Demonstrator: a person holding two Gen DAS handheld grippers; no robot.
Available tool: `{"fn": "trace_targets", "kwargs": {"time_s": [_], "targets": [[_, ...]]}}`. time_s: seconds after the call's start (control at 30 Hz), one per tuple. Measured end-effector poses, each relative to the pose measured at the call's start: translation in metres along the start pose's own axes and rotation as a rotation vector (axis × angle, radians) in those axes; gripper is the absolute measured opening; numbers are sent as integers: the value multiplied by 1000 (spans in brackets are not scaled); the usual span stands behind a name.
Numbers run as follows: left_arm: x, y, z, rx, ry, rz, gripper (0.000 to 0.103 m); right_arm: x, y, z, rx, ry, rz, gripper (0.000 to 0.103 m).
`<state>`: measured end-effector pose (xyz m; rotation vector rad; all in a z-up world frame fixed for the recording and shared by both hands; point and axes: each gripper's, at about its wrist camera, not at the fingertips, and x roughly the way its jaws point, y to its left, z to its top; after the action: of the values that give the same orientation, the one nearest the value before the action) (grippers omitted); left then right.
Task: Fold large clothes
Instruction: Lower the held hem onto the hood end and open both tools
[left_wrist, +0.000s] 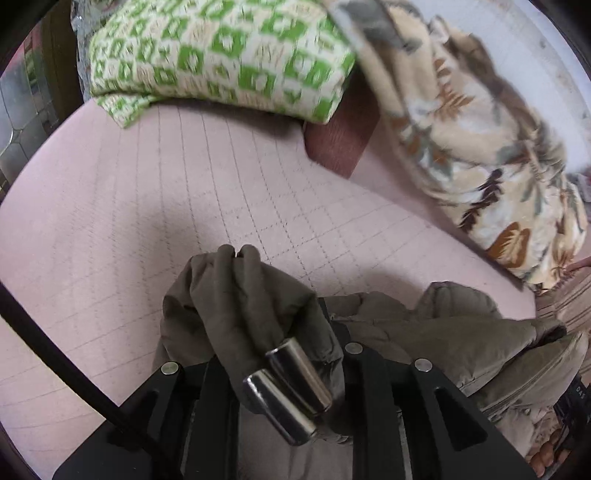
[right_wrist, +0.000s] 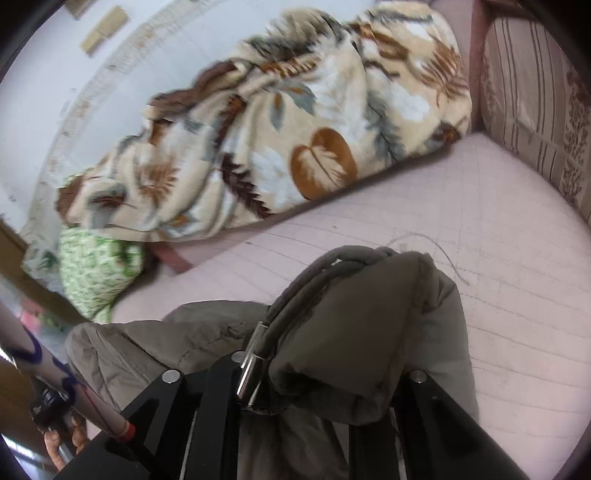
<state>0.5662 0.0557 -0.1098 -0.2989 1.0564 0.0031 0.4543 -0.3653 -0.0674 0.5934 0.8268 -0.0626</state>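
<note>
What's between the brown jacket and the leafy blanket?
Only bare pink mattress lies between the jacket and the leaf-print blanket, clearest in the right wrist view.

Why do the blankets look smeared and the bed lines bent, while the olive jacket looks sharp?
Left wrist view: the green patterned blanket is streaked by motion blur, while the olive jacket, pinched in the left hand-held gripper, looks crisp. Right wrist view: the leaf-print blanket is blurred too. In both views the fisheye lens bows the pink mattress stitching and darkens the corners.
</note>
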Motion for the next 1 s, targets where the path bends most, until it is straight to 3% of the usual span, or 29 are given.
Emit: {"fn": "trace_targets", "kwargs": {"time_s": [0.13,0.2,0.3,0.33,0.37,0.4,0.47,0.53,0.7,0.8,0.87,1.0], "targets": [[19,1,0,-9,44,-2,21,34,-15,-2,63,15,-33,18],[13,5,6,-25,62,-51,27,44,-17,-6,81,5,-51,19],[-20,22,12,-110,33,-250,56,43,-17,-3,93,8,-45,25],[-35,28,14,-137,1,-306,67,39,-19,0,109,5,-20,32],[-48,31,15,-151,-24,-336,71,34,-20,1,122,-2,5,43],[-62,34,16,-160,-47,-367,71,27,-21,3,135,-18,32,51],[-88,35,16,-149,-74,-395,72,10,-17,5,127,-75,31,81],[-115,35,8,-124,-117,-366,72,-12,-8,6,90,-152,-24,86],[-166,39,-39,-29,-214,-215,73,-51,26,0,-28,-183,-61,86],[-174,52,-88,2,-246,-138,74,-63,66,-18,-163,-168,-76,67],[-167,63,-118,-5,-245,-88,74,-58,89,-33,-233,-136,-57,48],[-142,84,-161,-17,-228,-39,74,-22,127,-68,-327,-59,-22,47]]}}
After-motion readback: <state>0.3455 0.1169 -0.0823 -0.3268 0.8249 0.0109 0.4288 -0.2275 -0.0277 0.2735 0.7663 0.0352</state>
